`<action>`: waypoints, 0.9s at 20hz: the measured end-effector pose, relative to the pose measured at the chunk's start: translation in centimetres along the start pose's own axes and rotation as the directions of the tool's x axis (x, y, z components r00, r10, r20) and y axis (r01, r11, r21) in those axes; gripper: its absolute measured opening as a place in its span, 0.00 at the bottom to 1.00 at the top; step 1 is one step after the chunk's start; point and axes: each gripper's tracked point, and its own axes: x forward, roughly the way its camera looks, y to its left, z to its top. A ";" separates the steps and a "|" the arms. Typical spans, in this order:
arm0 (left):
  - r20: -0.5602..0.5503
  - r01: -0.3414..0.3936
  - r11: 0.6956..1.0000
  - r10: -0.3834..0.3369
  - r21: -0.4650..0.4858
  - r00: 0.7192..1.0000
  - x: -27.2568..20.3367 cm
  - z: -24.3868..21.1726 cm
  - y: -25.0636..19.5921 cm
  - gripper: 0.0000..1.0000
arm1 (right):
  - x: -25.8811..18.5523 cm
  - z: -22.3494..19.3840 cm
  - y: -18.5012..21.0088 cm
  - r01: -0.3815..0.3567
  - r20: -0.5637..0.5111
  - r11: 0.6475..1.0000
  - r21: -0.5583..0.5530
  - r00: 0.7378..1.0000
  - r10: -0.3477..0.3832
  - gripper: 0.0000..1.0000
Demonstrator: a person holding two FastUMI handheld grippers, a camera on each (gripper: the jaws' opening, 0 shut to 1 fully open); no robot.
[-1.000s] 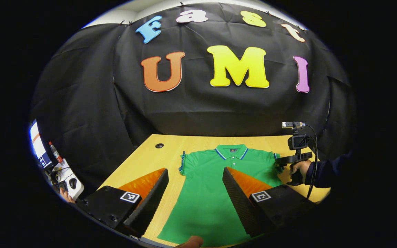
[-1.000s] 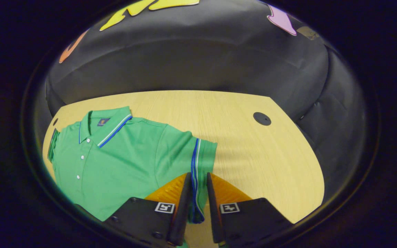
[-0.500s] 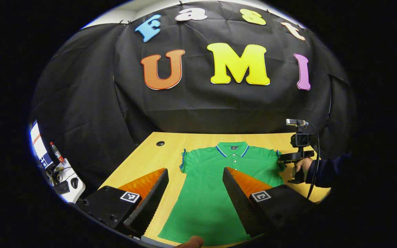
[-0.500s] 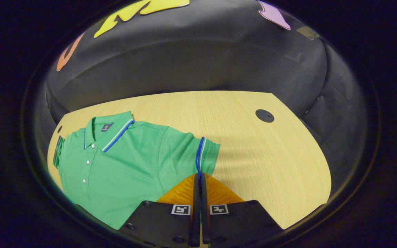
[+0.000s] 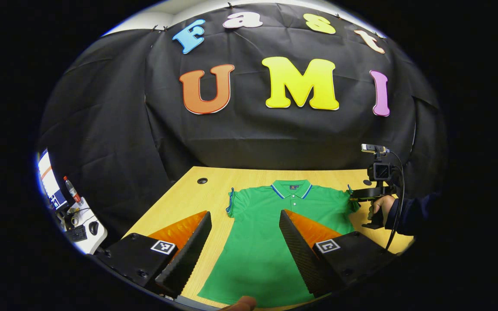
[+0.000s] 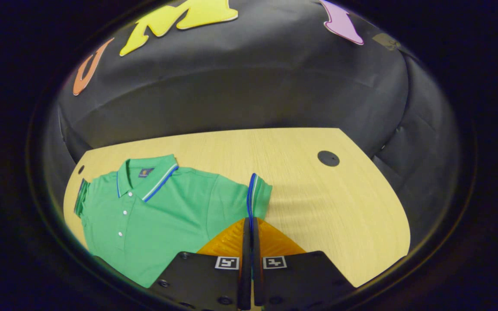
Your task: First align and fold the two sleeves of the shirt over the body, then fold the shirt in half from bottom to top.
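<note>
Left gripper view: the shirt (image 5: 275, 233) lies flat, front up, on the table (image 5: 180, 203), collar (image 5: 291, 188) toward the booth wall, hem toward the camera. The left gripper (image 5: 244, 242) hangs above the lower body of the shirt with its fingers wide apart and nothing between them. The left sleeve (image 5: 232, 201) lies spread at the shirt's side, blue-trimmed cuff outward. At the far right edge of the shirt, the right gripper (image 5: 352, 198) sits at the right sleeve cuff, held by a hand (image 5: 378, 207) in a dark sleeve (image 5: 409, 211); a cable (image 5: 398, 203) runs down from it. A round hole (image 5: 202, 181) shows in the table near the far left corner. At the left margin, a desk with a bottle (image 5: 71, 190) and small gear. A fingertip (image 5: 242, 303) shows at the bottom edge.

Right gripper view: the right gripper (image 6: 251, 259) has its fingers pressed together on the striped cuff of the right sleeve (image 6: 255, 196), the blue trim running straight into the jaws. The cuff stands up off the table (image 6: 327, 207); the shirt (image 6: 162, 216) body lies flat to the left, collar (image 6: 145, 181) and buttons visible. A round hole (image 6: 328, 158) lies well apart to the right.
</note>
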 end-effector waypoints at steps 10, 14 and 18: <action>-0.013 -0.068 0.997 0.068 -0.043 0.998 -1.7 -1.2 3.8 1.00 | -0.9 1.4 6.1 -0.057 0.038 0.995 -0.083 0.997 0.060 0.05; -0.027 -0.094 0.994 0.093 -0.058 0.995 -1.9 -2.2 5.3 1.00 | -0.9 0.7 9.8 -0.106 0.032 0.984 -0.146 0.993 0.111 0.05; -0.045 -0.117 0.991 0.114 -0.070 0.992 -2.3 -3.1 6.8 1.00 | -0.5 -0.9 13.5 -0.155 0.003 0.970 -0.186 0.987 0.158 0.05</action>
